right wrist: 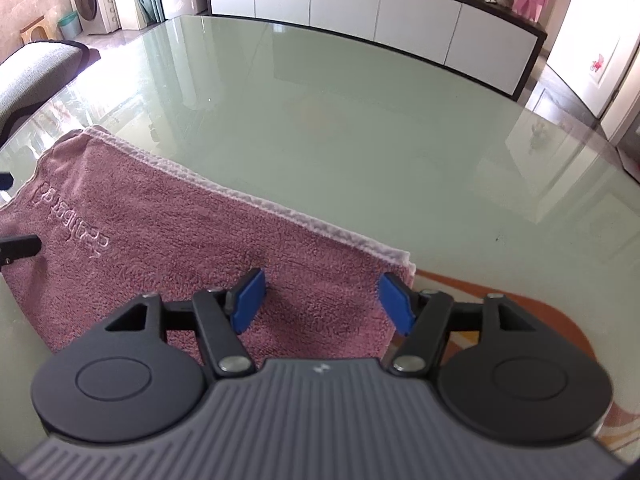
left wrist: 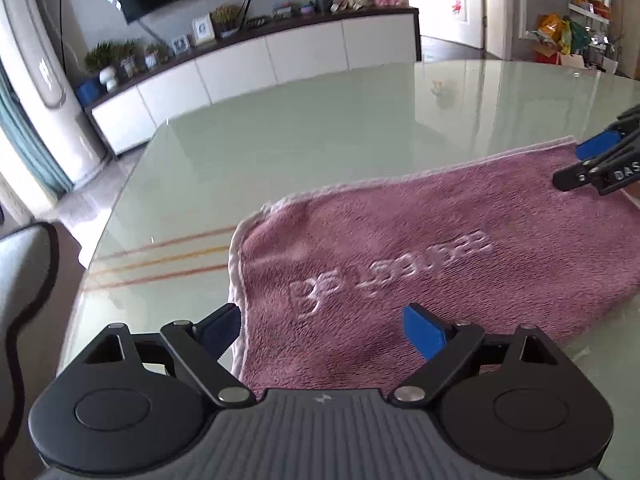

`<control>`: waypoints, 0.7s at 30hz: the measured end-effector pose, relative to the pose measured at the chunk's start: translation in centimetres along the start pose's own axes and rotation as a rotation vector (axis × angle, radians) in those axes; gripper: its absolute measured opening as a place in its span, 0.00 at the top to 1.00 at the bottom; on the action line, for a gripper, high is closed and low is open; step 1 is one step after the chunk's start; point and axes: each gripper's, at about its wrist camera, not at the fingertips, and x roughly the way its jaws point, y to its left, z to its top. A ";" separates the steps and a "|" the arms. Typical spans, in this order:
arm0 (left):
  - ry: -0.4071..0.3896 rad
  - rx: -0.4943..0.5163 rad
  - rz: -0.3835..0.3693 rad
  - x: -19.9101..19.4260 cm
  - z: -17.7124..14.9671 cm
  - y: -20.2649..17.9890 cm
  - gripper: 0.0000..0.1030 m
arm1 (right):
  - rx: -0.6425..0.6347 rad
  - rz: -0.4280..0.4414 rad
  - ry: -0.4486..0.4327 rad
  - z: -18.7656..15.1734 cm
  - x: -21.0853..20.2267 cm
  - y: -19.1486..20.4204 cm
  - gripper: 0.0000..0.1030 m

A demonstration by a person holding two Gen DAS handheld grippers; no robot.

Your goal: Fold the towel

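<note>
A pink towel (left wrist: 440,256) with embossed lettering lies folded flat on the pale green glass table (left wrist: 280,148). It also shows in the right wrist view (right wrist: 168,248). My left gripper (left wrist: 324,332) is open and empty, its blue pads straddling the towel's near left corner, just above it. My right gripper (right wrist: 322,300) is open and empty over the towel's right end, near its right edge. The right gripper's fingers (left wrist: 592,160) show at the far right of the left wrist view. The left gripper's fingers (right wrist: 16,248) show at the left edge of the right wrist view.
The glass table (right wrist: 360,120) stretches far beyond the towel. A white sideboard (left wrist: 256,68) with plants and frames stands behind it. A grey chair (right wrist: 32,72) is at the left. An orange patterned mat (right wrist: 520,312) lies under the glass at the right.
</note>
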 end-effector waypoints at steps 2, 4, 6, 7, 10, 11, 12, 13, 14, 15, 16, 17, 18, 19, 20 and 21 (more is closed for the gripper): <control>-0.037 0.016 -0.003 -1.0 0.2 -0.6 0.12 | -0.007 -0.010 -0.002 0.0 -0.3 -0.3 0.34; -0.092 0.041 -0.018 -2.4 0.6 -1.8 0.12 | -0.012 -0.018 0.001 0.0 -0.6 -0.5 0.32; -0.134 0.065 -0.037 -3.4 0.9 -3.1 0.12 | -0.010 -0.023 0.000 0.1 -0.7 -1.0 0.31; -0.156 0.081 -0.049 -3.9 1.0 -3.9 0.12 | -0.003 -0.023 0.001 0.0 -0.8 -1.3 0.30; -0.195 0.126 -0.089 -4.6 1.3 -6.5 0.12 | 0.006 -0.017 0.005 -0.2 -1.1 -1.7 0.30; -0.205 0.143 -0.103 -4.8 1.3 -7.5 0.12 | 0.003 -0.017 0.008 -0.4 -1.2 -1.7 0.30; -0.212 0.163 -0.117 -4.8 1.2 -8.4 0.12 | 0.002 -0.018 0.010 -0.5 -1.3 -1.6 0.30; -0.220 0.189 -0.133 -4.9 1.1 -9.6 0.12 | 0.000 -0.016 0.013 -0.6 -1.3 -1.8 0.30; -0.226 0.210 -0.142 -4.9 1.0 -10.5 0.12 | 0.002 -0.011 0.017 -0.7 -1.4 -1.9 0.30; -0.230 0.227 -0.147 -4.9 1.0 -11.1 0.12 | 0.005 -0.007 0.018 -0.8 -1.5 -2.0 0.29; -0.234 0.249 -0.156 -4.9 0.8 -12.0 0.12 | 0.008 -0.002 0.020 -0.9 -1.5 -2.1 0.29; -0.237 0.277 -0.169 -4.8 0.7 -13.1 0.12 | 0.010 0.003 0.022 -1.1 -1.6 -2.1 0.29; -0.240 0.298 -0.179 -4.8 0.6 -14.0 0.12 | 0.010 0.004 0.023 -1.1 -1.7 -2.2 0.29; -0.244 0.314 -0.188 -4.7 0.5 -14.8 0.12 | 0.008 0.005 0.027 -1.2 -1.7 -2.3 0.28; -0.251 0.338 -0.199 -4.6 0.4 -15.8 0.12 | 0.006 0.006 0.031 -1.3 -1.7 -2.4 0.28; -0.257 0.356 -0.205 -4.5 0.2 -16.7 0.12 | 0.004 0.007 0.034 -1.3 -1.6 -2.4 0.28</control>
